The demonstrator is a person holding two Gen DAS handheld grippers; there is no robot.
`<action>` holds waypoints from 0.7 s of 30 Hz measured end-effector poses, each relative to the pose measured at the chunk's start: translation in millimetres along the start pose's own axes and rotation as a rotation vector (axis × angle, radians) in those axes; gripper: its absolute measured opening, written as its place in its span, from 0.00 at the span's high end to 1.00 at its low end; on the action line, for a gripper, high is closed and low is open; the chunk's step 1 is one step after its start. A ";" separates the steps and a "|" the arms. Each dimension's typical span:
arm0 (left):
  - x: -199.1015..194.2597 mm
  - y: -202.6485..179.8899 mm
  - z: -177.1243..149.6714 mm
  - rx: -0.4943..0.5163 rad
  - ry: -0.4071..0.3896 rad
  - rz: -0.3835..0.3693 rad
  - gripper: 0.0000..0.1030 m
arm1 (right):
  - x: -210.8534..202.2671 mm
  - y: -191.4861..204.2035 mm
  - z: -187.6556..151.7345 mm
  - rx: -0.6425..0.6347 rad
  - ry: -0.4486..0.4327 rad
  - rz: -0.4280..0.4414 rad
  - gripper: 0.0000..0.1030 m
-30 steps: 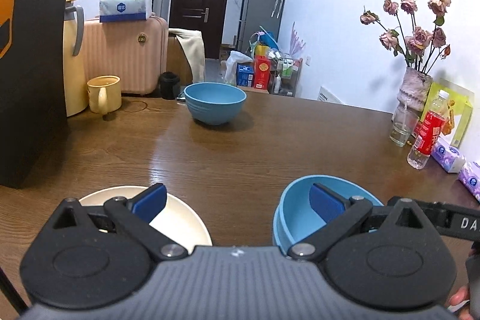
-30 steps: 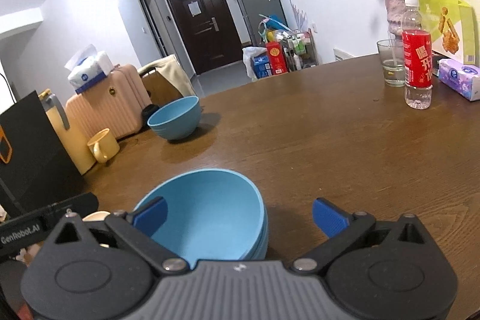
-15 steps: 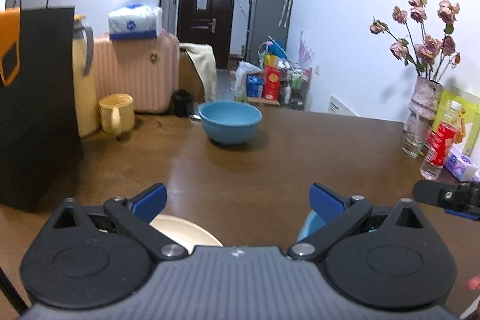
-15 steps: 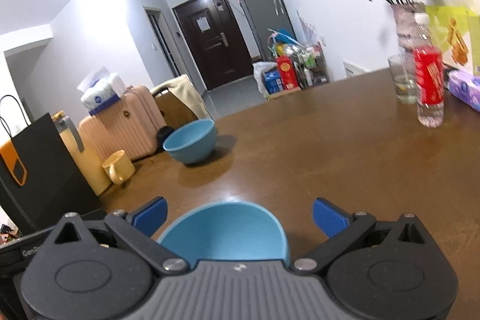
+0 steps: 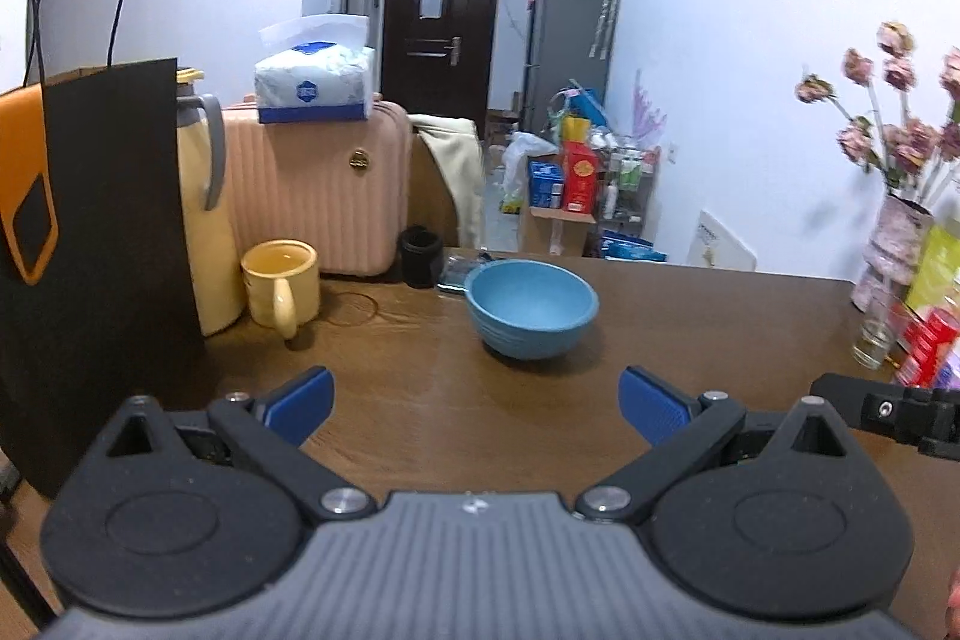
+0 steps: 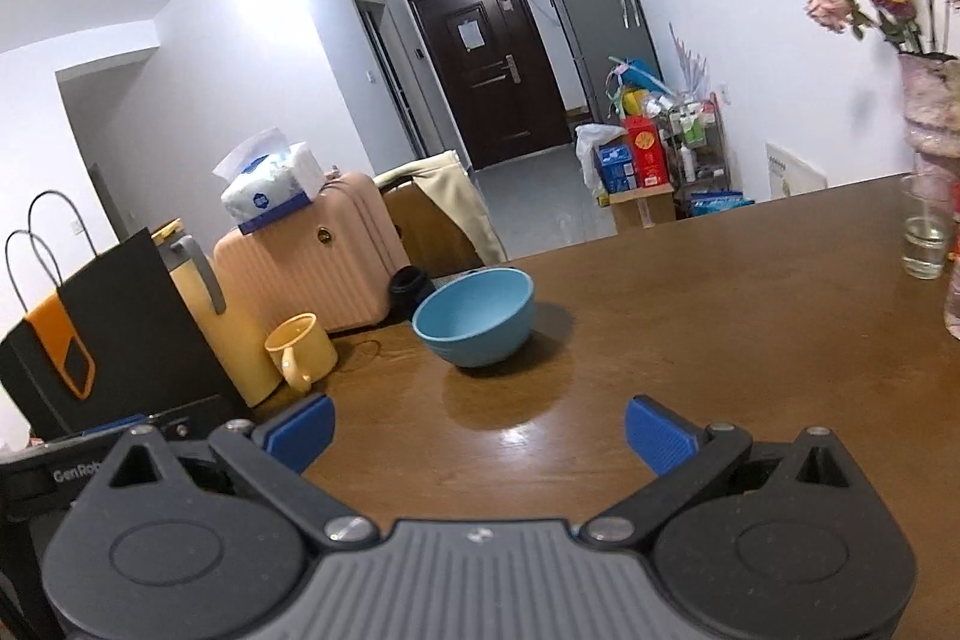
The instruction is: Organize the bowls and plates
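A blue bowl [image 5: 531, 307] stands upright on the brown wooden table [image 5: 690, 328], well ahead of both grippers; the right wrist view shows this blue bowl [image 6: 475, 315] left of centre. My left gripper [image 5: 475, 407] is open and holds nothing. My right gripper [image 6: 478, 432] is open too, with only bare table between its blue pads. Part of the right gripper's body [image 5: 888, 412] pokes in at the right edge of the left wrist view. The near bowls and the cream plate are out of sight below both cameras.
On the table's left stand a black and orange paper bag [image 5: 90, 244], a yellow jug [image 5: 207, 214] and a yellow mug [image 5: 281, 283]. A glass [image 6: 927, 235], a vase of dried flowers [image 5: 894, 244] and a red-labelled bottle [image 5: 927, 352] line the right side.
Both grippers have lifted and tilted up. The near blue bowls and the cream plate have dropped out of view below the fingers, and the far blue bowl now sits lower in both views.
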State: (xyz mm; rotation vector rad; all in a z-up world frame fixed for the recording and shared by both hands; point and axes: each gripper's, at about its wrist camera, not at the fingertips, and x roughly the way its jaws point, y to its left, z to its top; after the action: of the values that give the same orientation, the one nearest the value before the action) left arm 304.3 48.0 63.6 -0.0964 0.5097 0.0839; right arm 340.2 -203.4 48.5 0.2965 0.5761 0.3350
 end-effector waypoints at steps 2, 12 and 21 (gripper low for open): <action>10.8 6.7 13.7 0.002 0.006 0.017 0.00 | 14.7 7.4 12.3 0.022 0.013 -0.001 0.00; 105.0 39.1 81.2 -0.047 0.105 0.071 0.00 | 115.3 35.6 79.7 0.099 0.089 -0.073 0.00; 225.7 44.0 103.1 -0.041 0.240 0.083 0.00 | 236.2 30.6 110.0 0.036 0.244 -0.283 0.00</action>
State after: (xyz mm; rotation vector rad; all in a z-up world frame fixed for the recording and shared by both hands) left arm 545.8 116.0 39.3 -0.1266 0.7521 0.1655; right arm 582.4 -103.9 34.4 0.2057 0.8547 0.0868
